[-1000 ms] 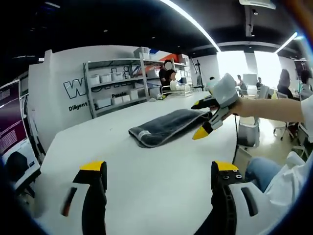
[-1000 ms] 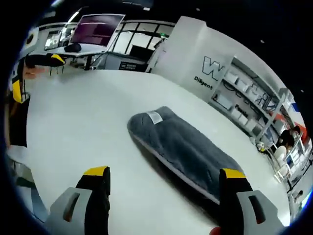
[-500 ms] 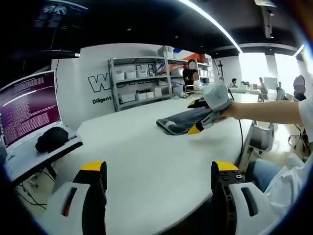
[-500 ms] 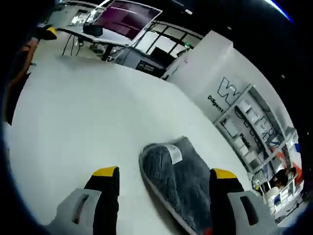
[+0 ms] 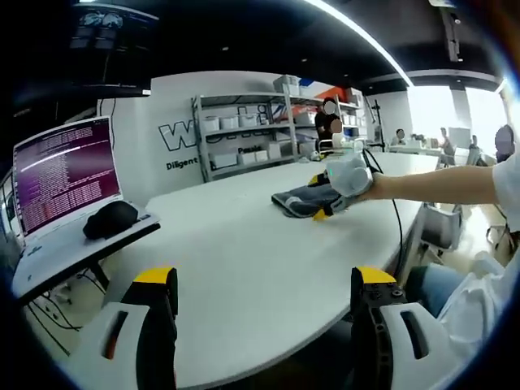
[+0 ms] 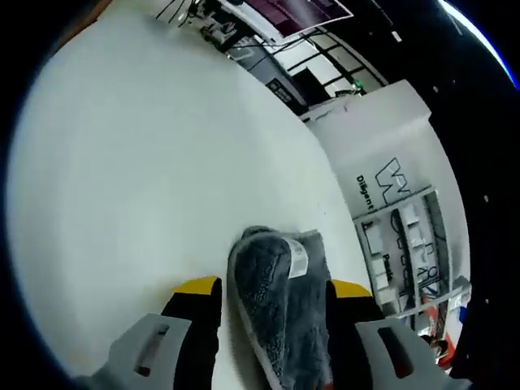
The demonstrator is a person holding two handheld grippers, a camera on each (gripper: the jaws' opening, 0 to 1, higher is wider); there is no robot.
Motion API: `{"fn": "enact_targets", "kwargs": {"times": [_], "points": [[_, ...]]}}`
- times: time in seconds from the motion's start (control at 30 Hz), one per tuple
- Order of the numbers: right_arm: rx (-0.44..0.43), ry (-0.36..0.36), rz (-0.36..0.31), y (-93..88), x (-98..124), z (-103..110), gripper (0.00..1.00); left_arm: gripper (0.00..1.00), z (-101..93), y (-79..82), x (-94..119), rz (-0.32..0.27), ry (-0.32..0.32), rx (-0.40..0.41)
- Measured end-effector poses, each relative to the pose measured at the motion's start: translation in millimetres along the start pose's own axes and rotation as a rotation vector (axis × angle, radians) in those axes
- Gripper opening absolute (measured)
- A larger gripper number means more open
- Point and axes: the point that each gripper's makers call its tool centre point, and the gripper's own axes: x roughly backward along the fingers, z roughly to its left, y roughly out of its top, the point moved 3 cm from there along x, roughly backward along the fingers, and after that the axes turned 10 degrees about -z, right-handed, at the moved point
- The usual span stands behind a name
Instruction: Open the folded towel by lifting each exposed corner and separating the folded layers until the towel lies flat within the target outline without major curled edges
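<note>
Where it lies folded on the white table (image 5: 244, 244), the grey towel (image 6: 284, 313) sits between the jaws of the right gripper (image 6: 270, 291), its rounded end and white label poking out past the yellow tips; the jaws flank it closely on both sides, but whether they pinch the cloth cannot be told. In the left gripper view the same towel (image 5: 302, 199) shows far across the tabletop, toward its far side, with the right gripper (image 5: 322, 195) at it, held by a hand at the end of a bare forearm (image 5: 422, 185). The left gripper (image 5: 266, 286) hangs well back over the near edge of the table, its jaws spread wide with nothing between them. The tabletop is plain white and smooth. To the left a laptop (image 5: 61, 175) with a purple screen stands on a side desk beside a dark mouse-like lump (image 5: 111, 218). Behind, a white wall with large lettering (image 5: 180, 134) backs metal shelves (image 5: 252, 134) of white boxes, under a long ceiling light strip (image 5: 357, 36).
</note>
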Motion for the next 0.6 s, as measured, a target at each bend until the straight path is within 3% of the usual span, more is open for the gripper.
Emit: {"fn": "enact_targets", "kwargs": {"times": [0.27, 0.6], "points": [[0.106, 0.015, 0.005, 4.9, -5, 1, 0.47, 0.87, 2.7, -0.3, -2, 0.002, 0.006, 0.004], [0.104, 0.093, -0.005, -0.7, -13, 10, 0.2, 0.87, 2.5, 2.7, -10, -0.017, -0.018, 0.009]]}}
